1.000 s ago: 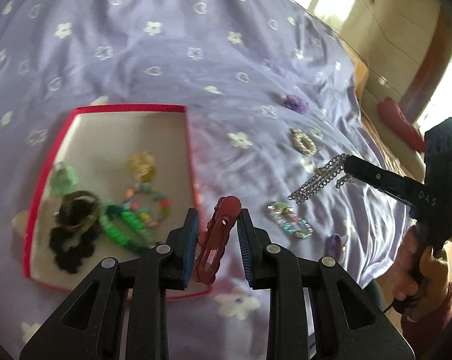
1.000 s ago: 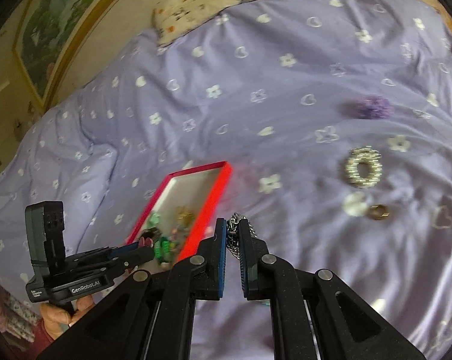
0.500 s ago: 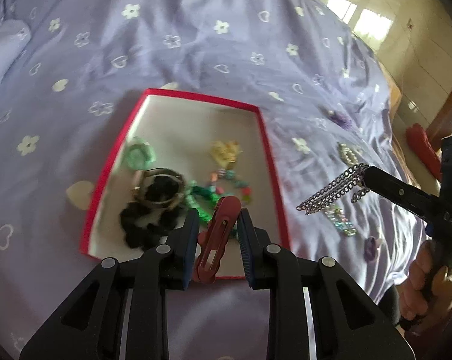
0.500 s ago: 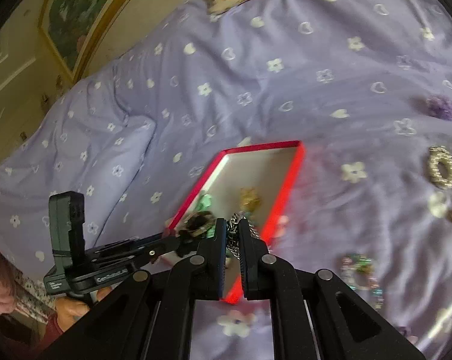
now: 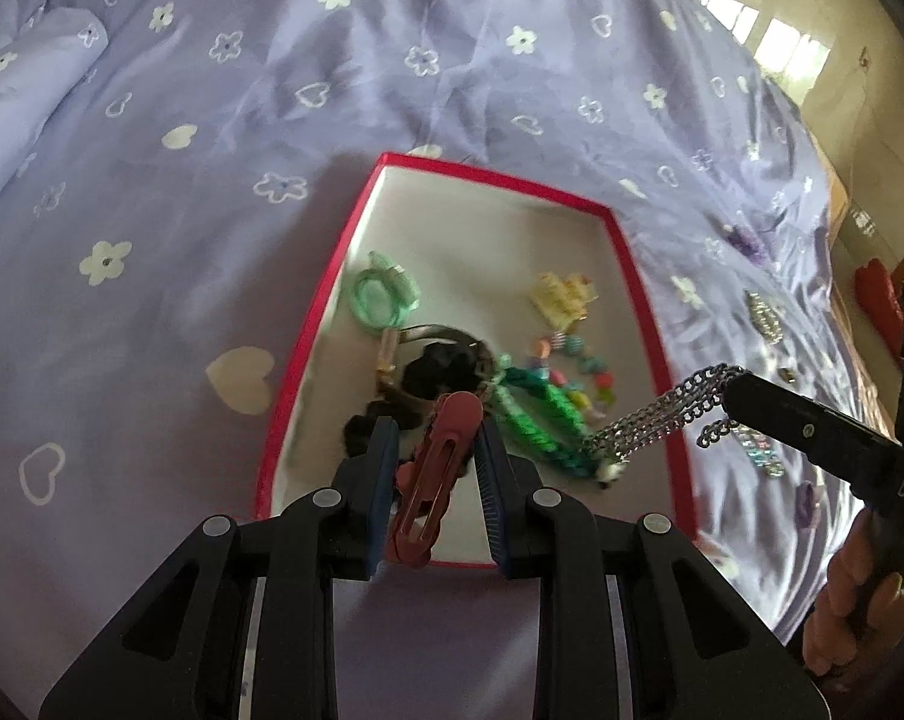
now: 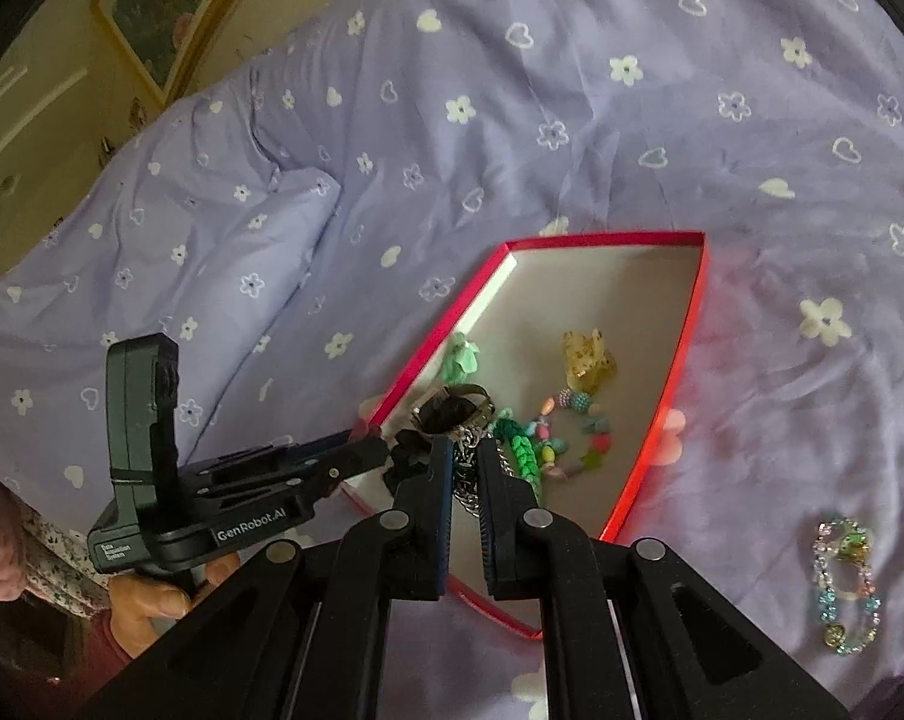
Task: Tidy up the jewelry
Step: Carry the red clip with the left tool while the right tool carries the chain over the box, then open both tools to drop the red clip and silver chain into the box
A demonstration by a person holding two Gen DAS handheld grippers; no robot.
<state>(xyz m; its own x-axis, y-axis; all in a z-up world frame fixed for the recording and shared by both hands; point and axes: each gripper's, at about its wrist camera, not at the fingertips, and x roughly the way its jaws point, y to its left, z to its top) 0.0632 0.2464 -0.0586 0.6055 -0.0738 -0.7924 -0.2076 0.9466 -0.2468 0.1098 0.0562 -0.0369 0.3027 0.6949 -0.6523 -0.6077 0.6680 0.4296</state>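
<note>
A red-rimmed white tray (image 5: 632,276) lies on the purple bedspread and holds several pieces: a mint hair tie (image 5: 380,294), a yellow clip (image 5: 563,297), a black scrunchie (image 5: 434,372), a green braided band (image 5: 542,414) and a bead bracelet (image 5: 578,372). My left gripper (image 5: 434,450) is shut on a dark red hair clip (image 5: 437,468) above the tray's near end. My right gripper (image 6: 465,456) is shut on a silver chain (image 5: 656,420), which hangs over the tray's right side. The tray also shows in the right wrist view (image 6: 686,360).
On the bedspread right of the tray lie a pastel crystal bracelet (image 6: 845,588), a pearl ring-shaped piece (image 5: 764,318) and a purple scrunchie (image 5: 749,240). A pillow (image 6: 152,252) lies at the left. A wooden floor (image 5: 860,120) is beyond the bed's right edge.
Both grippers have moved left over the tray with their pieces still held. The tray now sits straight ahead of the left gripper, and the chain hangs over its right rim.
</note>
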